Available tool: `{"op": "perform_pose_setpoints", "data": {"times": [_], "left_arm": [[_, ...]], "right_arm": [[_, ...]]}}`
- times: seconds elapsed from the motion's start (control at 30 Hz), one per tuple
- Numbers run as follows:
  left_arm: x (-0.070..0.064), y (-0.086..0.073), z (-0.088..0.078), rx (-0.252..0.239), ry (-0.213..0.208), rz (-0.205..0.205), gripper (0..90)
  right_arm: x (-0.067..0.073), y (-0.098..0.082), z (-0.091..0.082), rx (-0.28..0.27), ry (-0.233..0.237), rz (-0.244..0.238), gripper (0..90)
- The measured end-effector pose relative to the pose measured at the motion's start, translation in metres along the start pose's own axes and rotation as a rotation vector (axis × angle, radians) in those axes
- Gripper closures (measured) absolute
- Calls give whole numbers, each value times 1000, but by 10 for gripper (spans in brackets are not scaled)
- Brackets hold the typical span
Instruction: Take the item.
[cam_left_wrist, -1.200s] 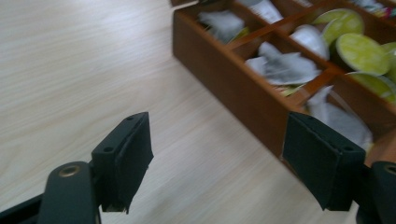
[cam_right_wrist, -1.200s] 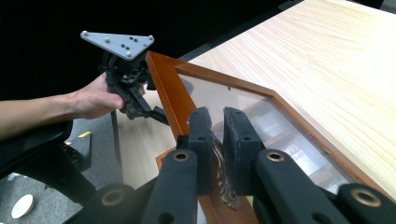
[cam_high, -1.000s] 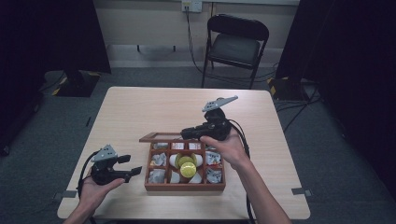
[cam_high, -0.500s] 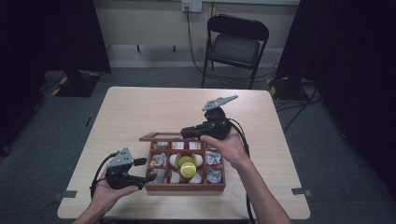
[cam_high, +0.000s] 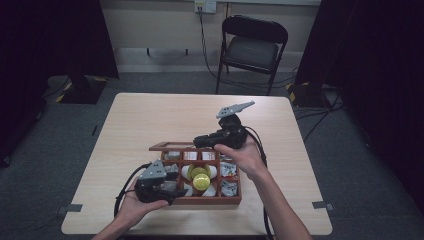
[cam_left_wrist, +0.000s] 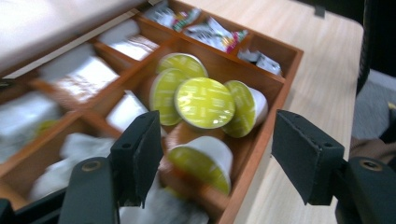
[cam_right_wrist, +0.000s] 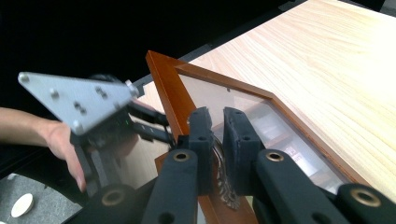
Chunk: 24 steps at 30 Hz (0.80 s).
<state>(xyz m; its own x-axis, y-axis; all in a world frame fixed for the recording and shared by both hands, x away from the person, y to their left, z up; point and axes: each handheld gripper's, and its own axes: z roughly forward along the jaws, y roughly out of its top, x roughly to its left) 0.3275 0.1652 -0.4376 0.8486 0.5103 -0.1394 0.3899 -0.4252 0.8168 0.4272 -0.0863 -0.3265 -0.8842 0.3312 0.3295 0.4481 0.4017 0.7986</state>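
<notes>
A wooden compartment box sits on the table near its front edge. Its glass-paned lid stands raised, and my right gripper is shut on the lid's front frame. In the right gripper view the jaws pinch the lid at a small metal fitting. My left gripper hovers open at the box's front left. Its open jaws frame several yellow-lidded capsules piled in a middle compartment. From above, the capsules show at the box's centre.
Foil sachets and white packets fill the other compartments. The box rim runs between the left jaws. Bare tabletop stretches behind and to the left of the box. A black folding chair stands beyond the table's far edge.
My left gripper has moved right from the table's front left to the box, now over its front-left compartments. The right gripper keeps holding the lid up.
</notes>
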Motion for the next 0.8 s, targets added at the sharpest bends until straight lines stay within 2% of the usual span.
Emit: {"op": "perform_pose_setpoints", "data": {"times": [0.13, 0.2, 0.27, 0.33, 0.47, 0.53, 0.57, 0.6, 0.7, 0.73, 0.8], "left_arm": [[-5, 5, 14, 32, -21, 32, 339], [-7, 6, 18, 39, -14, 32, 334], [-7, 8, 23, 67, 4, 45, 314], [-6, 11, 27, 73, -15, 52, 314], [-1, 16, 40, 121, -26, 60, 301], [0, 18, 44, 128, -20, 54, 323], [1, 18, 45, 141, -16, 45, 375], [1, 19, 48, 138, -14, 38, 386], [6, 20, 54, 168, 2, 46, 362], [6, 20, 55, 162, 5, 42, 346], [9, 22, 61, 206, 3, 43, 334]], "right_arm": [[0, 0, 0, 0, 1, -1, 819], [0, 0, 0, -1, 0, -1, 820], [-1, 1, 0, -1, -1, -1, 820], [-1, 1, 0, -1, -1, -3, 820], [-1, 2, 0, 0, -2, -5, 821], [-1, 2, 0, 0, -1, -6, 821], [-2, 2, -1, -1, -1, -6, 821], [-2, 2, -1, -1, 0, -6, 821], [-2, 2, -1, 0, 1, -6, 821], [-2, 2, 0, 0, 2, -5, 821], [-2, 2, 0, -1, 3, -6, 822]]}}
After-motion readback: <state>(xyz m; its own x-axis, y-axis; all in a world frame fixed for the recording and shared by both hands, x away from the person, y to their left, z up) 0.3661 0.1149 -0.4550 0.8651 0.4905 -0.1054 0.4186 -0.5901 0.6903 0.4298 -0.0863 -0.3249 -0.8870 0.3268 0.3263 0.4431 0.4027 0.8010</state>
